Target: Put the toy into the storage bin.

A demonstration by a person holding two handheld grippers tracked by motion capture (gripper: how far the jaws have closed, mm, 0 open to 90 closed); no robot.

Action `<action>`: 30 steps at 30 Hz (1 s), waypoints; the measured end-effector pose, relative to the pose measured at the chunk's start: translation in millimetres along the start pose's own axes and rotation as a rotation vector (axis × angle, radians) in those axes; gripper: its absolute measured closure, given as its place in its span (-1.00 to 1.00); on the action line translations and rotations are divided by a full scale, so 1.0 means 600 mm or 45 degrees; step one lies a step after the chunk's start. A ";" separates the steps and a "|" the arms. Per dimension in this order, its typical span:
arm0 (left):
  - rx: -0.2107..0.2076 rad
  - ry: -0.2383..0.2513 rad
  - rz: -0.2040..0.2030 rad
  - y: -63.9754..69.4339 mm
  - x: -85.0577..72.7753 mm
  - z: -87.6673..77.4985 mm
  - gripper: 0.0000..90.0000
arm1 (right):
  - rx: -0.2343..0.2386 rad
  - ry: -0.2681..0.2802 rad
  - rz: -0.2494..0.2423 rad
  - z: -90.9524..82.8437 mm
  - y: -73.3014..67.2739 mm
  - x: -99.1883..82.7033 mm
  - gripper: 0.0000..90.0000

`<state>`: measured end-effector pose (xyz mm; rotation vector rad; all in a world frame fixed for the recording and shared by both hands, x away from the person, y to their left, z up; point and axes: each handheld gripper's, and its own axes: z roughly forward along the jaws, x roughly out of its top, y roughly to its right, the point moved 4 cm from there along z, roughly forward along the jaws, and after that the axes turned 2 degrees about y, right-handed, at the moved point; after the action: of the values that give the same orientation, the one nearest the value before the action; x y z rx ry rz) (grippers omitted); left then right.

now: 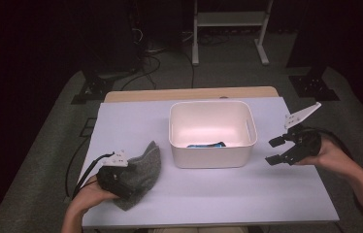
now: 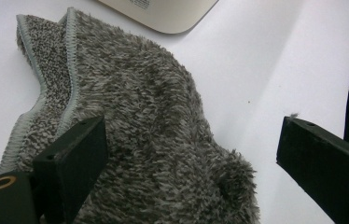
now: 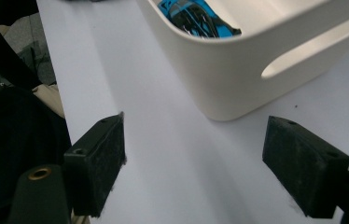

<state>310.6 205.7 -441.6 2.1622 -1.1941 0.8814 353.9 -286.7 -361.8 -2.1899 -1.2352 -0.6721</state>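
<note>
A fluffy grey cloth (image 1: 143,167) lies crumpled on the white table sheet, left of a white bin (image 1: 212,156). My left gripper (image 1: 121,187) rests at the cloth's near edge. In the left gripper view its jaws stand wide apart over the cloth (image 2: 149,130), so the left gripper (image 2: 193,140) is open, with no pad pressing on the pile. My right gripper (image 1: 272,151) hovers to the right of the bin, open and with nothing in it. In the right gripper view it (image 3: 198,135) points at the bin's handle-side corner (image 3: 228,79). A blue and black object (image 3: 196,16) lies inside the bin.
The bin stands at the table's middle. The white sheet (image 1: 218,194) ends close to my forearms at the front. A wooden table edge (image 1: 189,93) shows at the back. Beyond it are a metal rack's legs (image 1: 228,29) and cables on a grey floor.
</note>
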 end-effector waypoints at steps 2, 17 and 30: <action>0.001 0.008 -0.003 0.001 0.001 -0.001 -0.81 | 0.005 -0.006 0.011 0.004 0.001 -0.008 -0.56; 0.006 0.012 0.006 0.001 0.003 -0.005 -0.82 | 0.015 0.017 0.086 0.035 0.009 -0.066 -0.56; 0.018 0.018 0.006 0.001 0.006 -0.007 -0.82 | 0.028 0.101 0.177 0.051 0.012 -0.121 -0.57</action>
<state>310.4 206.5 -436.4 2.1619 -1.1901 0.9084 332.0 -313.8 -432.7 -2.1856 -1.0353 -0.6778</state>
